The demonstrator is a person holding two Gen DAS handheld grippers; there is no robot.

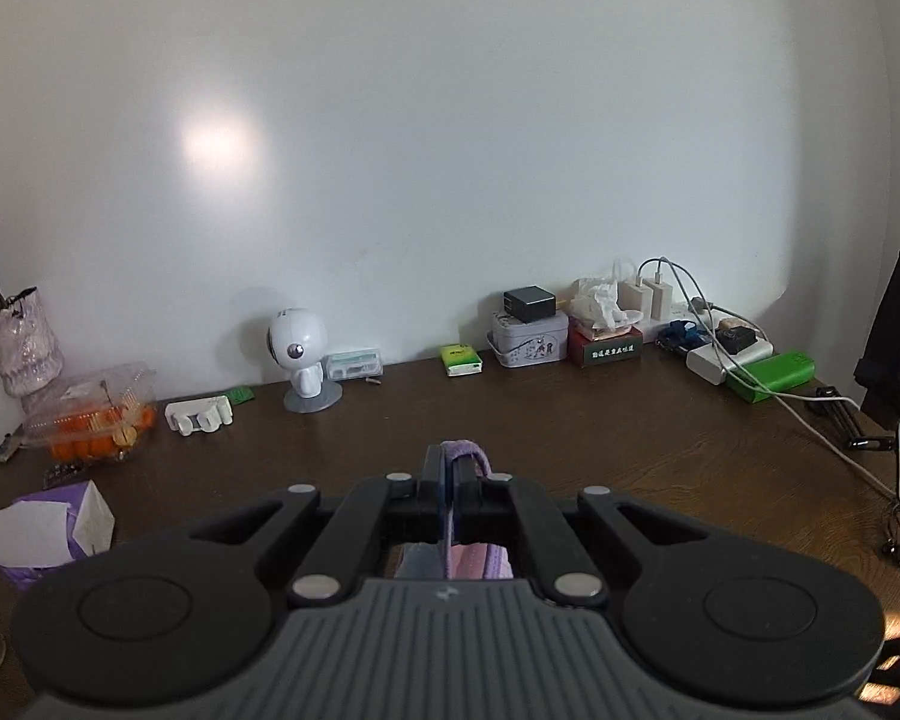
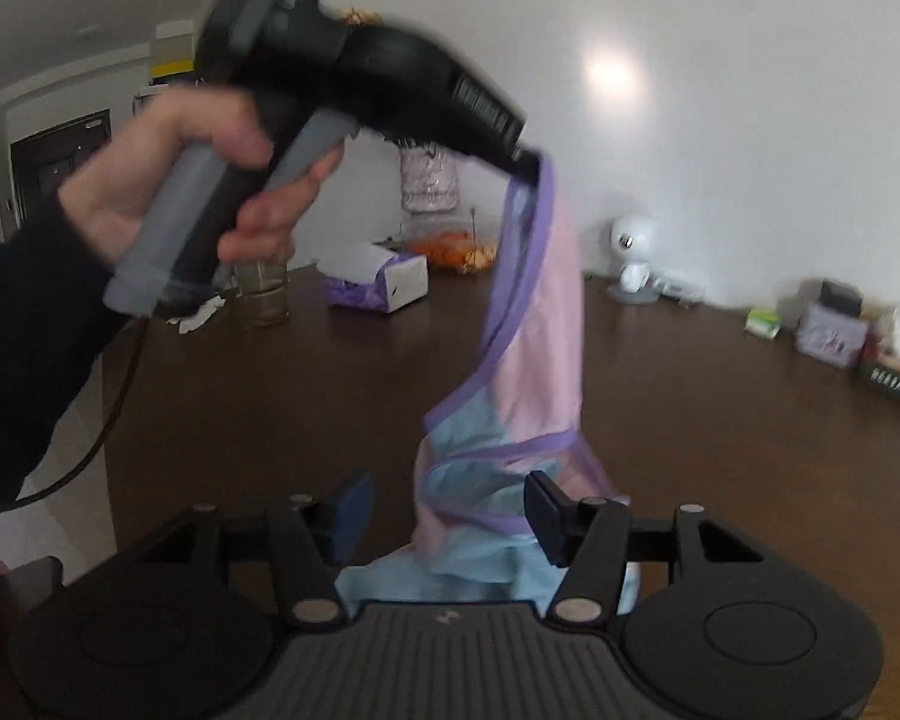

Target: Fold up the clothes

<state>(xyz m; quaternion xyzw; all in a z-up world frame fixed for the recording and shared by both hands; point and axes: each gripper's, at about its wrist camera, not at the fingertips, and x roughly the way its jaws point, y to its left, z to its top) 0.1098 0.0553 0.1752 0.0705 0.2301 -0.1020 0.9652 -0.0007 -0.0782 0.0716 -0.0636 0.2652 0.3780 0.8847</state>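
The left tool (image 1: 450,480) is clamped on the purple-trimmed edge of the garment (image 2: 534,324), holding it up so the pink and blue cloth hangs above the brown desk (image 2: 720,420). The right tool (image 2: 450,516) stands with fingers apart around the garment's lower folds, not gripping them.

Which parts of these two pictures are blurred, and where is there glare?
Left wrist view: sharp overall; a round glare spot on the wall; fisheye bends the table edge. Right wrist view: the left claw and hand are motion-blurred, and so is the garment; the same glare shows on the wall.
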